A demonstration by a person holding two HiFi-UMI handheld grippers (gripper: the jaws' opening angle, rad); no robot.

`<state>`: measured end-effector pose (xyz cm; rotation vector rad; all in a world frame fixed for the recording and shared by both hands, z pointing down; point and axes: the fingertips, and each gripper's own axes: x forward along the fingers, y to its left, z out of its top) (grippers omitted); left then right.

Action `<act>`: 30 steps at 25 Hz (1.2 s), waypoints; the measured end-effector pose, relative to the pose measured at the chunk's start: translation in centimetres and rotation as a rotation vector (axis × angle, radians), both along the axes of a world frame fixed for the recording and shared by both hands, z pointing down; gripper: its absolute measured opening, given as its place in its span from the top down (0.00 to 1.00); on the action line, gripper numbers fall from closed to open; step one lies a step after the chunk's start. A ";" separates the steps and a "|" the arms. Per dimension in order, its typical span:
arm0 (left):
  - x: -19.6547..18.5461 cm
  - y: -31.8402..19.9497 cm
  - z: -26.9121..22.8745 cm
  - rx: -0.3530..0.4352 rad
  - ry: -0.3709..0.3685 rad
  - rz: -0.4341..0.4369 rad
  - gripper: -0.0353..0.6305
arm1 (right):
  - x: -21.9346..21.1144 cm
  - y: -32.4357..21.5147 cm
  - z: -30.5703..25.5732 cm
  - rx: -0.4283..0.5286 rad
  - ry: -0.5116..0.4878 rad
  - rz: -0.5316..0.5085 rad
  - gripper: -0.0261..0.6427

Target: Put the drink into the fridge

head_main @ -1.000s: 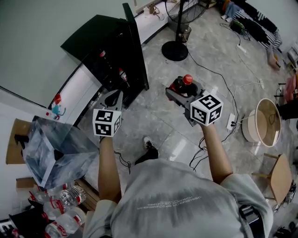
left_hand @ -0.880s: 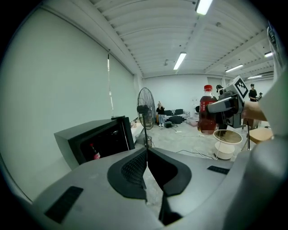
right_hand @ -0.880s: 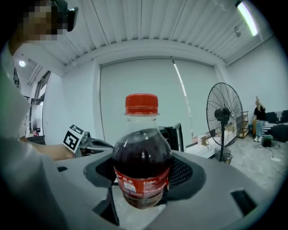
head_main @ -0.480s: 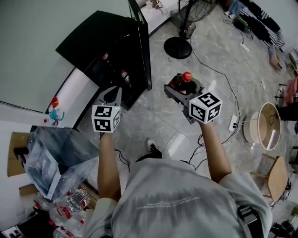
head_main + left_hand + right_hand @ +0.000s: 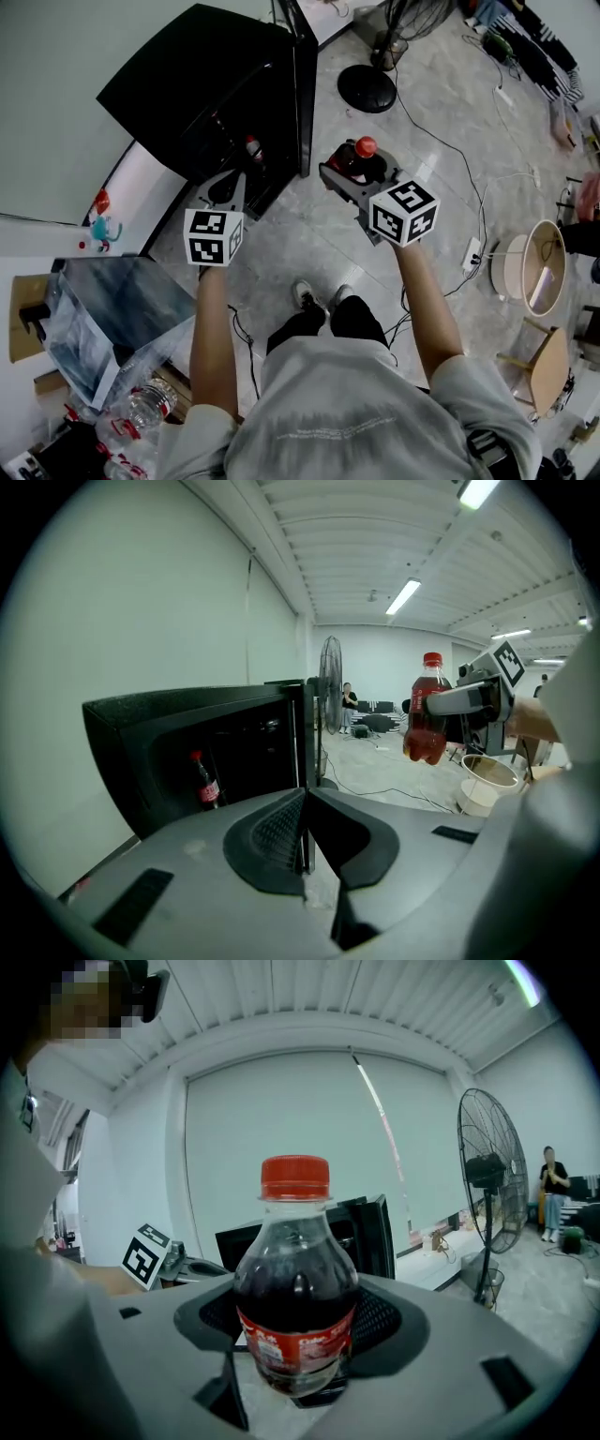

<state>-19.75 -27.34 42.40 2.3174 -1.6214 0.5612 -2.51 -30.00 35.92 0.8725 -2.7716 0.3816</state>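
Currently right gripper [image 5: 296, 1372] fingers clamp the drink [image 5: 296, 1279], left gripper [image 5: 305, 803] fingers closed empty; fridge door [image 5: 303, 94], apparently ajar, could snag it.

Black fridge [image 5: 199, 77] at upper left, door [image 5: 306, 94] swung open, seen edge-on. 1 red-capped bottle [image 5: 251, 146] stands inside. Left tongs [image 5: 228, 185] hover just before the opening. Right tongs [image 5: 349, 173] grip the drink [image 5: 362, 156]: dark cola, red cap up, held over the grey floor [image 5: 309, 244]. Fan base [image 5: 367, 88] sits beyond. Clear plastic bag [image 5: 103, 305] lies lower left.
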 end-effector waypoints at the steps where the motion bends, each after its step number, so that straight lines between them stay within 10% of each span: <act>1: -0.1 -0.6 0.4 0.005 0.007 -0.009 0.92 | -0.6 -0.7 0.6 0.008 -0.002 -0.006 0.51; 30: -6.2 -15.2 15.3 0.161 -0.020 -0.259 0.92 | -22.5 -21.2 21.5 0.045 0.064 -0.245 0.51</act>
